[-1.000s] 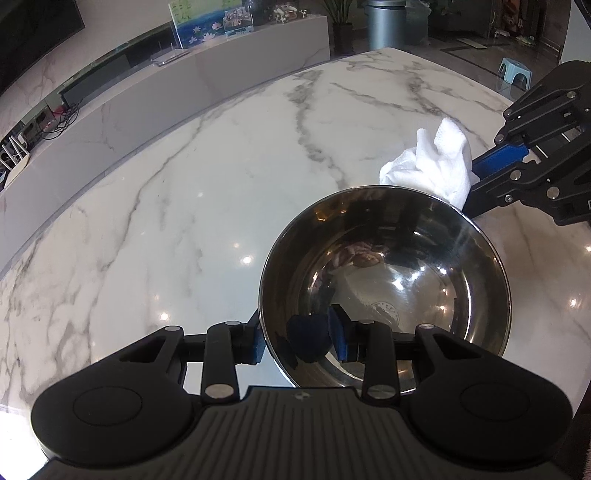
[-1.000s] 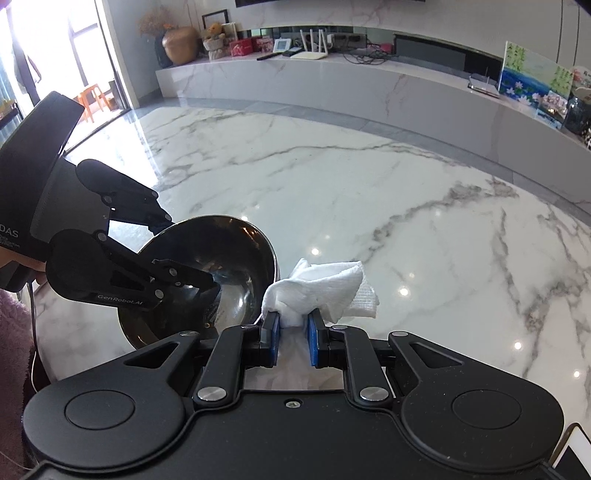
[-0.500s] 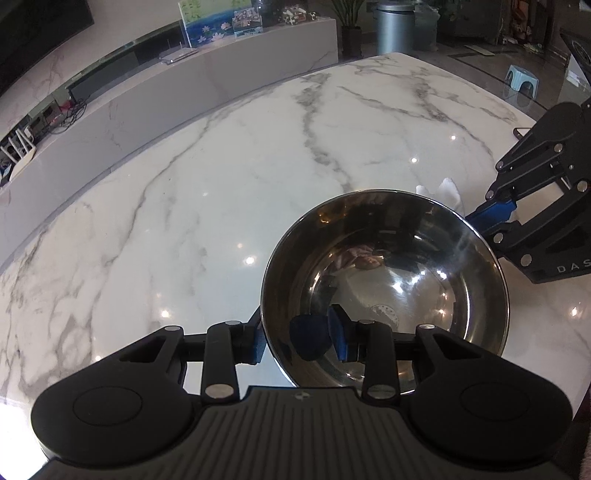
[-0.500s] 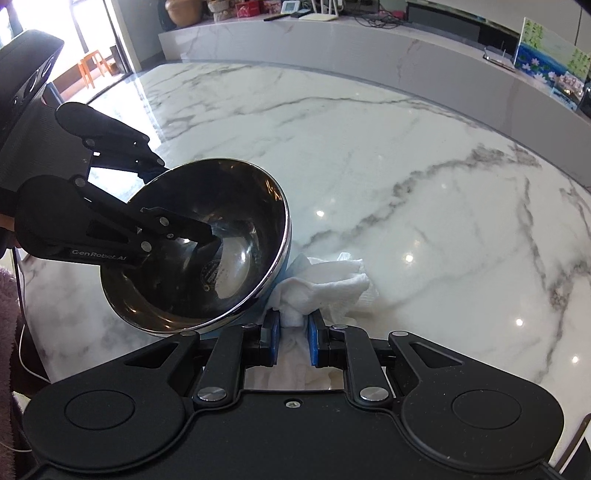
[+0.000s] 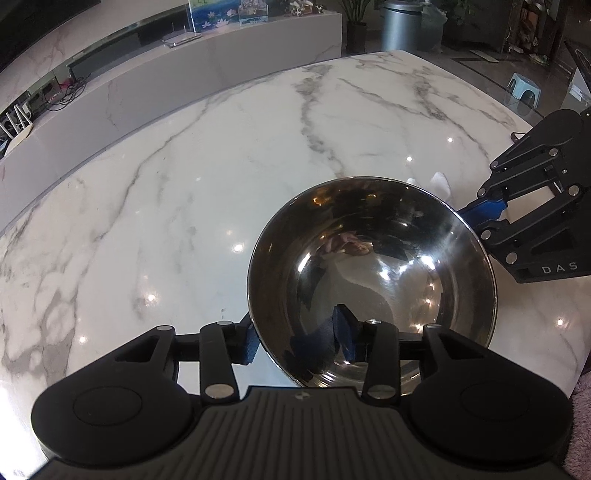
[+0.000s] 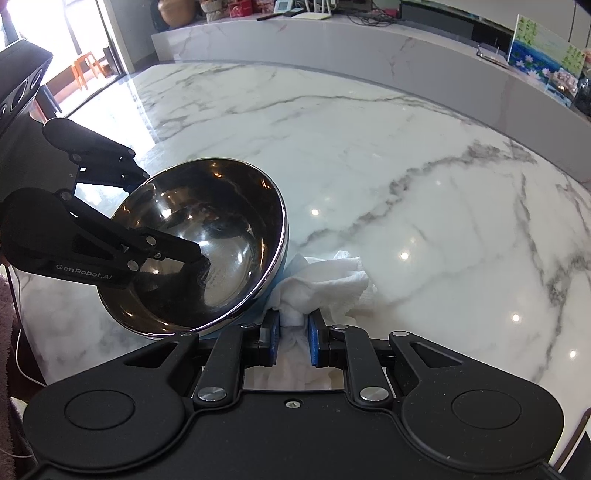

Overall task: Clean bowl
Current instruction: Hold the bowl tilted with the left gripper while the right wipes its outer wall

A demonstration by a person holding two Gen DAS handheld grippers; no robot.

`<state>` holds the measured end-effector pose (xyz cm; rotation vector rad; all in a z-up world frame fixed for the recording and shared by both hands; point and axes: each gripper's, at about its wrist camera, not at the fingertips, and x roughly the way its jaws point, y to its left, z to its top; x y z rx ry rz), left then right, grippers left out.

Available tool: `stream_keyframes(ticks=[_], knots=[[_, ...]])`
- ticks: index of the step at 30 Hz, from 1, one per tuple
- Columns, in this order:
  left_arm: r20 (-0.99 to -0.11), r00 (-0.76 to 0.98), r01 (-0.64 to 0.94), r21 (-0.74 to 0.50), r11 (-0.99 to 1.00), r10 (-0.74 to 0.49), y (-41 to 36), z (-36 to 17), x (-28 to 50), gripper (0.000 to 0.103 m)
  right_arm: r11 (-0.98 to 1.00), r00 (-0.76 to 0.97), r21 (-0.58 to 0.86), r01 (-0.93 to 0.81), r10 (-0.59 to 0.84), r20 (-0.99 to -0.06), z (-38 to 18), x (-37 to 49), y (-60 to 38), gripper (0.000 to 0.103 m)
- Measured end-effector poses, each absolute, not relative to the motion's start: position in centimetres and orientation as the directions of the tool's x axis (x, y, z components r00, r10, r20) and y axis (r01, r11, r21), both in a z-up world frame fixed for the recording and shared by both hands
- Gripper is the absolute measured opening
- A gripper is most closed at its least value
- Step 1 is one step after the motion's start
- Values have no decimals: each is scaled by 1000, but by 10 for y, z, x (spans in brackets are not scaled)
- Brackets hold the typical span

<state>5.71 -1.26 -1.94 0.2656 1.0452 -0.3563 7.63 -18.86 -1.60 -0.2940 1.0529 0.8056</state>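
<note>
Blocking the cloth point(image 6: 325, 277), the bowl point(image 6: 207, 243) tilts over marble table point(image 6: 406, 166)

The white marble desk point(image 5: 184, 221) has grey veins and shiny light spots. Behind it runs a long grey ledge point(image 6: 369, 48). On the ledge stands a picture of water lilies point(image 6: 543, 55) at 2 o'clock. A white router point(image 6: 314, 7) sits at 12 o'clock. A silver bin point(image 5: 400, 26) stands at 1 o'clock, with a small blue stool point(image 5: 522, 88) on the floor at 2 o'clock.
</note>
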Motion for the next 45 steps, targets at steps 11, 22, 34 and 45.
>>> stream_keyframes(ticks=[11, 22, 34, 45], knots=[[-867, 475, 467, 102, 878, -152, -20, -20, 60, 37, 692, 293, 141, -708, 470, -832, -2, 78, -199, 15], [-866, 464, 531, 103, 841, -187, -29, -19, 54, 35, 714, 332, 159, -681, 495, -803, 10, 82, -212, 15], [-864, 471, 517, 108, 849, -177, -32, -22, 50, 35, 705, 283, 176, -687, 482, -830, -2, 84, -207, 15], [-870, 459, 472, 68, 879, -180, -25, -20, 54, 36, 696, 242, 173, -697, 456, -857, -15, 81, -198, 15]])
